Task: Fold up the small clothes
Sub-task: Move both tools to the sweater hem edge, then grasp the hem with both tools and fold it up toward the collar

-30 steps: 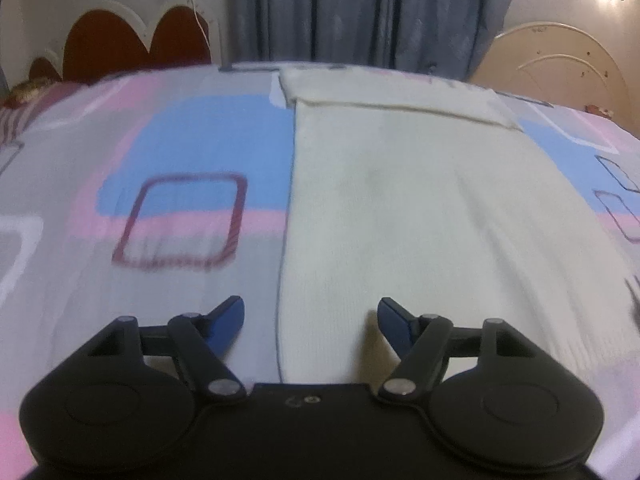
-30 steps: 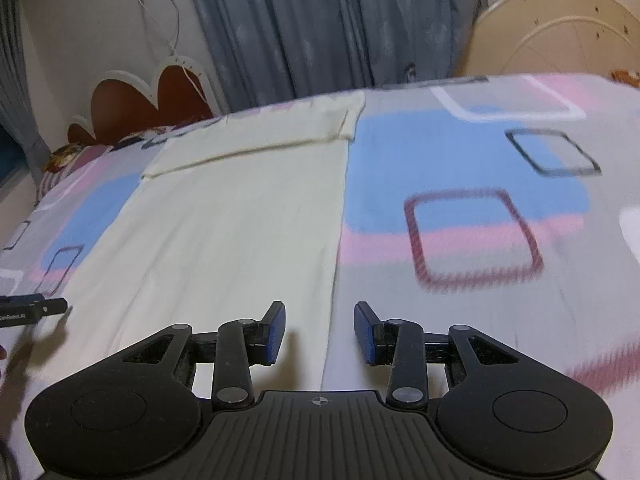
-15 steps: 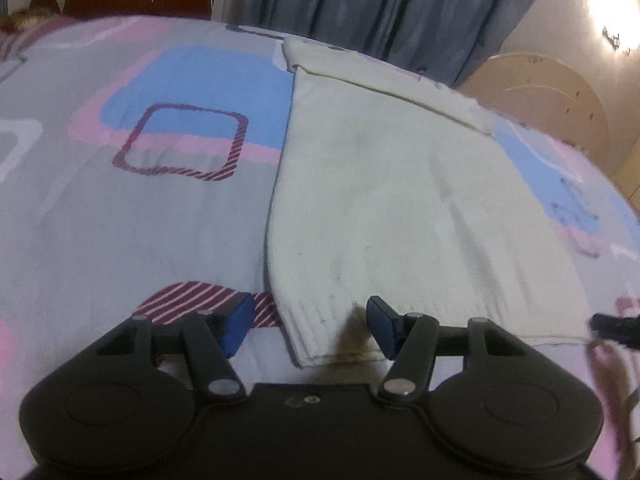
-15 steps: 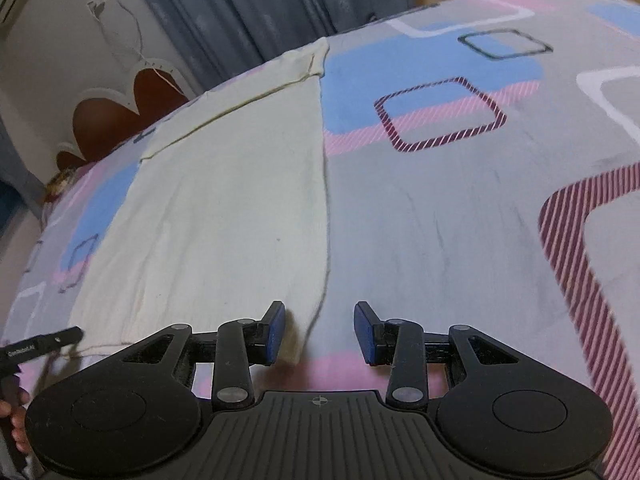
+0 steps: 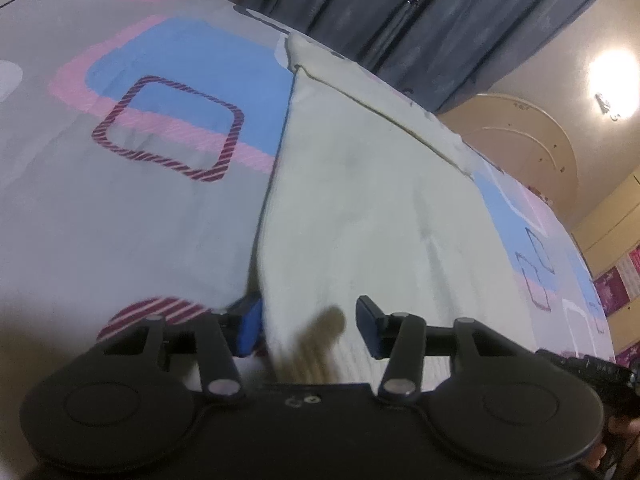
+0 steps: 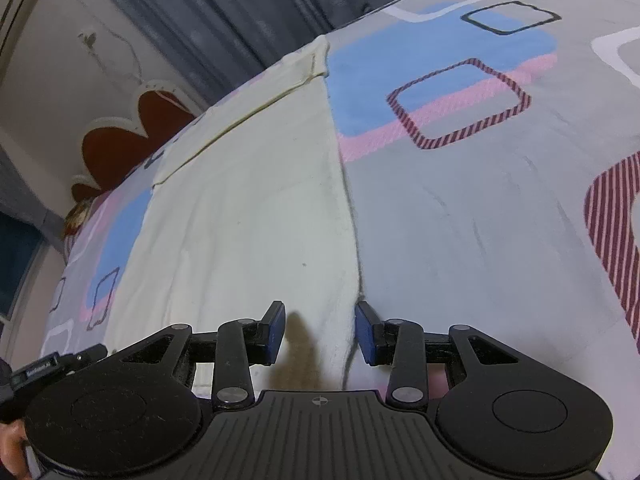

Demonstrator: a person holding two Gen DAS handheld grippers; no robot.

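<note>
A cream knitted garment [image 5: 360,208] lies flat on the patterned bedsheet [image 5: 120,208], with a folded band at its far end. My left gripper [image 5: 310,326] is open and low at the garment's near left corner, its jaws astride the ribbed hem. In the right wrist view the same garment [image 6: 248,208] shows, and my right gripper [image 6: 320,330] is open at its near right corner, jaws astride the side edge. Neither gripper has closed on the cloth.
The sheet [image 6: 480,220] covers a bed. Dark blue curtains [image 5: 440,12] hang behind it. A red and white headboard [image 6: 120,140] stands at one side, a beige one [image 5: 520,136] at the other. The other gripper's tip [image 6: 52,366] shows at the left.
Both grippers have drawn back along the garment and dropped low to its near hem corners. The jaws stayed open.
</note>
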